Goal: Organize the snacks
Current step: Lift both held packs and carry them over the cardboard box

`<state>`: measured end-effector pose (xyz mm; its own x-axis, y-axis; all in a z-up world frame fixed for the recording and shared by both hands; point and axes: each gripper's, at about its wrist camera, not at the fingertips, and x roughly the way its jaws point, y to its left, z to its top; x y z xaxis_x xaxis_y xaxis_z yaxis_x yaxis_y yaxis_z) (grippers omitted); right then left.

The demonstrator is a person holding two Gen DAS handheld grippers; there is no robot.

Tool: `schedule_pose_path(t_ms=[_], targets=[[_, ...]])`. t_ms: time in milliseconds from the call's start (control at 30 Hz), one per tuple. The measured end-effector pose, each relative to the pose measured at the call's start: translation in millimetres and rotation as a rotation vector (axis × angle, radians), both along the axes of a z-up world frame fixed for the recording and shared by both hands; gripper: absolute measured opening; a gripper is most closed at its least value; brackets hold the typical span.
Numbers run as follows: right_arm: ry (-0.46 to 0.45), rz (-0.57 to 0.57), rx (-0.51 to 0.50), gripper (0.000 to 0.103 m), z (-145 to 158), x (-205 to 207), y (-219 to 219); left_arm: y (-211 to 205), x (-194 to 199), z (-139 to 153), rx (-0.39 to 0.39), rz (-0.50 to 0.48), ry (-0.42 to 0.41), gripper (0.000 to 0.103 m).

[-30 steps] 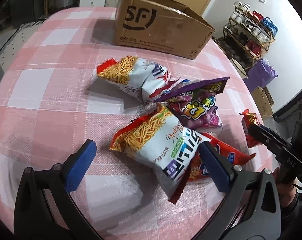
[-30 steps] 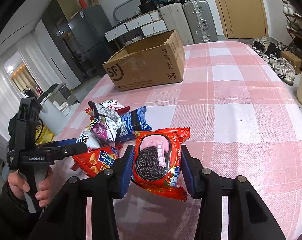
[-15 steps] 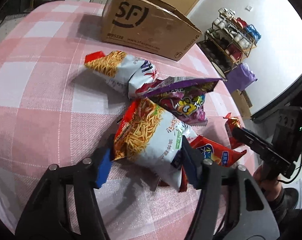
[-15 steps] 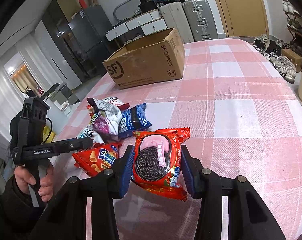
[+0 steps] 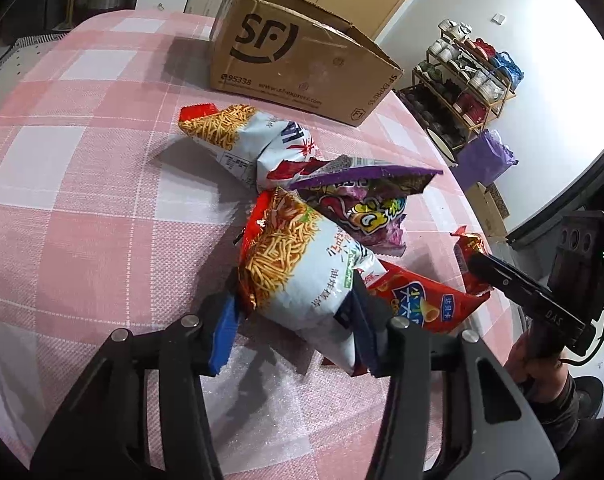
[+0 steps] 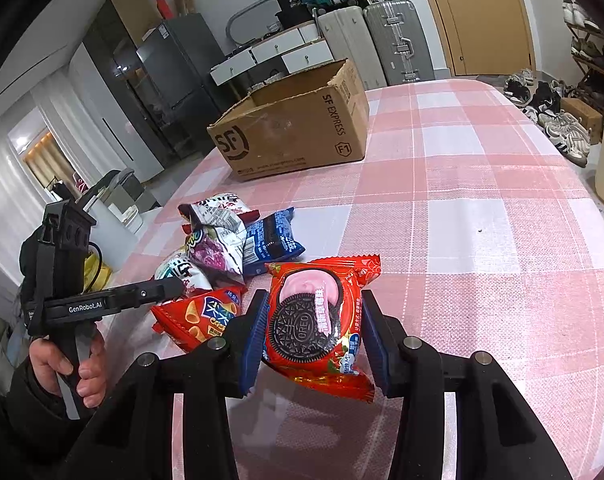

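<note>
While the left gripper has just been closing, its blue pads now press both sides of the white noodle-snack bag, so it is clamped on that bag. The right gripper is clamped on the red Oreo pack, one pad against each long edge.

Just right of the left tongs, touching the held bag, lies the red chip bag; beyond the tongs the purple snack bag leans on the held bag's far end. Farther out, a second noodle bag lies beside the purple one. The blue snack pack shows only from the right wrist, ahead and left of the right tongs, at the heap's near edge. The cardboard box stands well beyond the heap, its top open, near the far edge of the checked tablecloth.

To the left of the left tongs the cloth lies bare out to its rounded edge. Ahead and to the right of the right tongs a wide stretch of cloth runs bare to the far and right edges. The red chip bag sits near the table's rim on the right of the left tongs, where the right gripper's black body and the hand holding it reach in. In the right wrist view the left gripper's body sits off to the left, close to the heap.
</note>
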<state>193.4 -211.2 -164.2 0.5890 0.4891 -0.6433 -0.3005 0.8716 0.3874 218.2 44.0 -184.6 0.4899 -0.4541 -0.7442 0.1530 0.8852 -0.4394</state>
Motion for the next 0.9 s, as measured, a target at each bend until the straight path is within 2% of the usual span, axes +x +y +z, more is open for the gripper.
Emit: schedule_pose_path(t_ms=[367, 533, 667, 800, 900], targets=[[-0.014, 0.013, 0.004, 0.045, 6, -4, 3, 21, -25, 11, 0.026, 0.031, -0.036, 0.045], [-0.030, 0.031, 0.015, 0.045, 14, -7, 7, 29, -43, 31, 0.039, 0.048, -0.089, 0.045], [-0.050, 0.051, 0.019, 0.045, 25, -12, 13, 34, -55, 53, 0.021, 0.056, -0.140, 0.045], [-0.071, 0.077, 0.049, 0.045, 41, -17, 18, 32, -64, 84, 0.019, 0.046, -0.207, 0.045], [-0.095, 0.099, 0.060, 0.045, 56, -18, 23, 28, -61, 100, 0.014, 0.034, -0.216, 0.046]])
